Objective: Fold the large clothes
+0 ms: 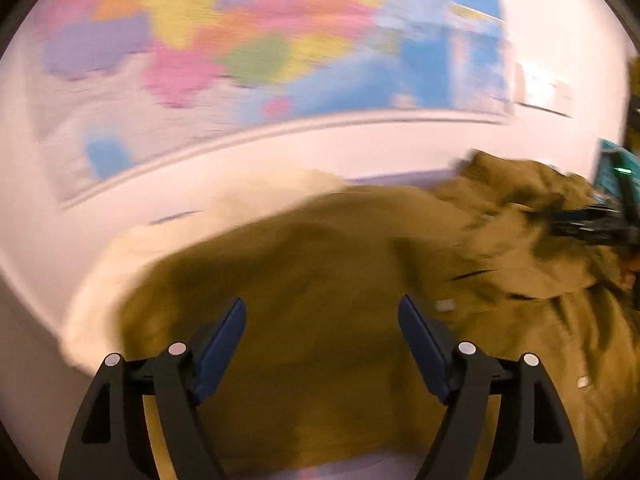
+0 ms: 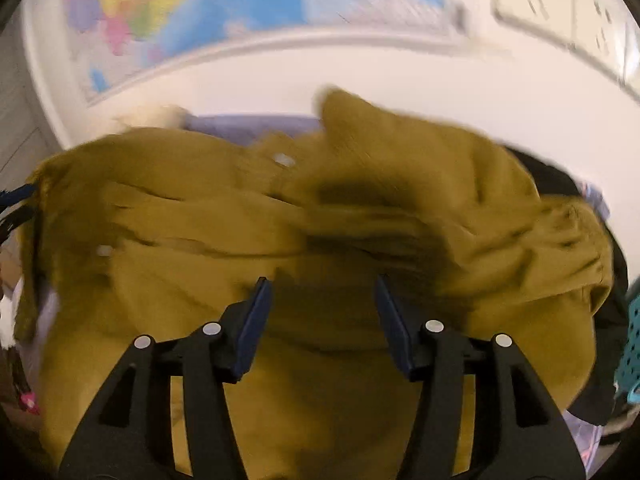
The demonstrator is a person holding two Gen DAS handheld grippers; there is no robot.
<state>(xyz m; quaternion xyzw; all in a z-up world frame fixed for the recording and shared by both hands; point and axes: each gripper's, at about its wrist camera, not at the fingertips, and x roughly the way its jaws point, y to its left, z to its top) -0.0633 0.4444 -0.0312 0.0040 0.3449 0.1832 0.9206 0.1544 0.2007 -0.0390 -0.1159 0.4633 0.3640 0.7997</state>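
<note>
Black gripper (image 1: 322,322) arms, navy pads, silver rivets

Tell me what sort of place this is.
Probably a room in a home, perhaps a bedroom or study: a coloured wall map hangs on the white wall, wall sockets sit beside it, and an olive button-up garment lies spread out for folding.

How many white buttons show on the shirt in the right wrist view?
2: one button near the top centre of the mustard shirt, another at its left side. Folds may hide more.
</note>
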